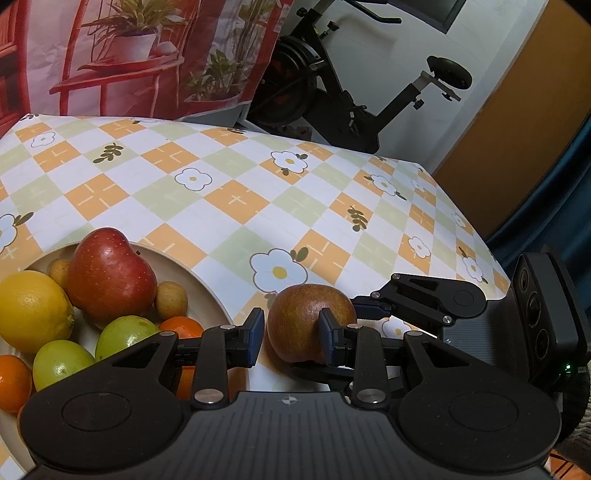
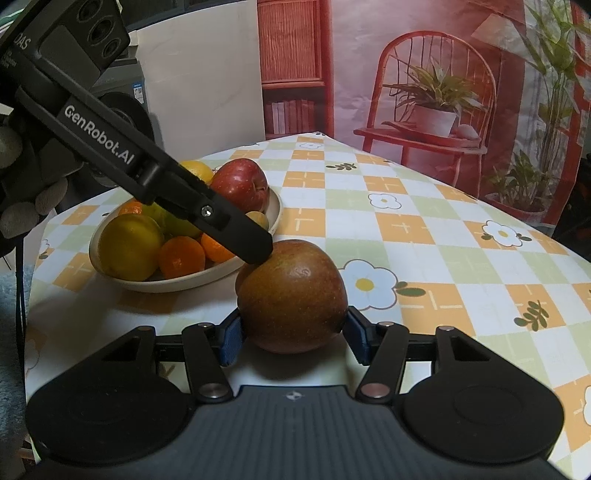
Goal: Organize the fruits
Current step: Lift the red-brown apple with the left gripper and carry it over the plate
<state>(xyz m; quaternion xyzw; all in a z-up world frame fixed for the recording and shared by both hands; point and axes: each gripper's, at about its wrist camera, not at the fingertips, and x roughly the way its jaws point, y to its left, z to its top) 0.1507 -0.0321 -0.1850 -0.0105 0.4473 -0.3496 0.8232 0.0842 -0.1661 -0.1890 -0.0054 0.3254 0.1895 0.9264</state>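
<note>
The brown apple (image 2: 291,301) sits on the desk (image 2: 424,229) just beside the bowl (image 2: 177,282), gripped between the right hand-held gripper (image 2: 291,336) pads. The left hand-held gripper (image 1: 290,334), apparently closed and empty, touches the apple's top. Next: lift it into the bowl among the 7 or so fruits.

Only one clear label here.
You can read "GenRobot.AI" in white along your left gripper (image 2: 255,254); its camera block (image 2: 74,33) above shows "DAS", partly cut off, with smaller print too blurred.
</note>
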